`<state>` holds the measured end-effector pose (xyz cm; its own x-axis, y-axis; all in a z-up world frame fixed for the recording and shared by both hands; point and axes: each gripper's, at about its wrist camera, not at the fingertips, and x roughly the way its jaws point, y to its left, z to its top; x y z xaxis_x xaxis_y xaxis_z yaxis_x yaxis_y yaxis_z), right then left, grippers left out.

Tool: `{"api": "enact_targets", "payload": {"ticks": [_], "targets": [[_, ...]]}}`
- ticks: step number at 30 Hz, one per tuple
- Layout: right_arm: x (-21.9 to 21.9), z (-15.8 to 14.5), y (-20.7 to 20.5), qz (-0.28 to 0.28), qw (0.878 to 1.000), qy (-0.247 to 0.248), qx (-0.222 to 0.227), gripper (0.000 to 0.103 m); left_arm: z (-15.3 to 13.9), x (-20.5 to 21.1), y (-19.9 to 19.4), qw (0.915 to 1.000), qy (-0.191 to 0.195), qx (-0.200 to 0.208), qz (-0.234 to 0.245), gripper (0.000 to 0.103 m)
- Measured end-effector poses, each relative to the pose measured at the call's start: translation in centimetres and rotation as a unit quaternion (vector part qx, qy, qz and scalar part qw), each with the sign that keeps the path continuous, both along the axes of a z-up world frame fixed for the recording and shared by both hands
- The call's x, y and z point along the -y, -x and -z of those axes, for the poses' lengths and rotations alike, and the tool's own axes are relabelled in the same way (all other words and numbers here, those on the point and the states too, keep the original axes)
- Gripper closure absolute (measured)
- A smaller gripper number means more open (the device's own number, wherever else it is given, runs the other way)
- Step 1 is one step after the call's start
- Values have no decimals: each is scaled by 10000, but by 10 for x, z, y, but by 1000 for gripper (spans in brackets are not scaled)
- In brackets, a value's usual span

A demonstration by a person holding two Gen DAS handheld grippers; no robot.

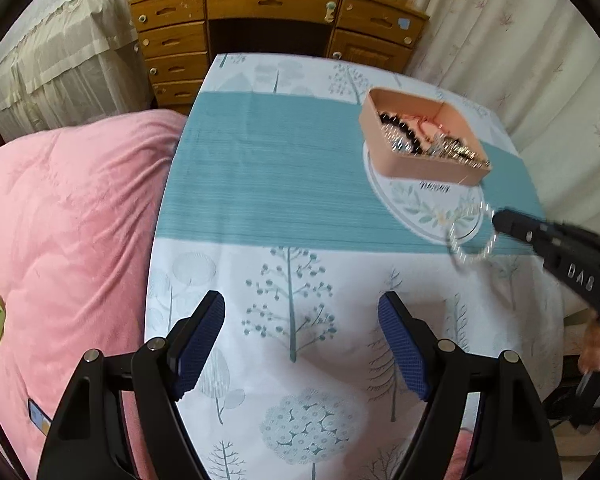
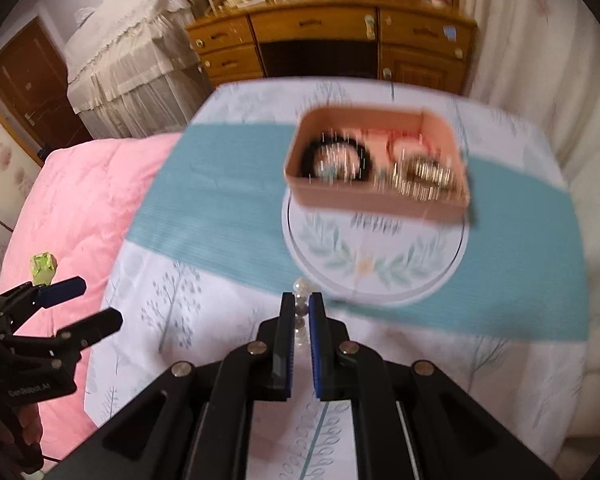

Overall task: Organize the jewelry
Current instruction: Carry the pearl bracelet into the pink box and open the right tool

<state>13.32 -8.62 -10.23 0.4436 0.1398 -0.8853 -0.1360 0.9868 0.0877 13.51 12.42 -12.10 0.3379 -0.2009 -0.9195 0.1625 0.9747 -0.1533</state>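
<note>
The right gripper (image 2: 301, 312) is clenched on a clear bead bracelet (image 1: 473, 236), its blue pads nearly together with the beads pinched between them. In the left wrist view the bracelet hangs as a loop from the right gripper's tip, above the tablecloth (image 1: 268, 184) near its right edge; whether the loop's lowest beads brush the cloth cannot be told through the blur. The left gripper (image 1: 301, 340) is spread wide with nothing between its blue pads (image 1: 202, 344), poised over the near end of the table by the left edge, next to the pink quilt (image 1: 60, 220). Further along sits the pink jewelry box (image 2: 376, 196), lidless, toward the far right part of the table, resting on the far rim of a round leaf-printed mat (image 2: 374, 268). Inside, a black bead bracelet (image 2: 336, 156) lies at the left, a heap of gold and silver pieces (image 2: 424, 180) at the right; everything there is smeared by motion blur. A wooden dresser (image 1: 276, 28) stands beyond the far edge.
</note>
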Motion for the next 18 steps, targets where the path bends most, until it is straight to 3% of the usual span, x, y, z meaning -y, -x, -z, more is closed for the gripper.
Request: {"api": "enact_targets", "payload": {"ticks": [7,14,18], "targets": [[5,-44,-41,38,9966,273,777,97,-28,6,-12,9995,120,226,205,25],[2,-47,-78,17,9885,-21,1510,96,-43,6,-12,9989,173,367,251,25],[4,-30,-95,152,9932,-231,1135,95,-50,10,-7,9986,67,415,313,26]]}}
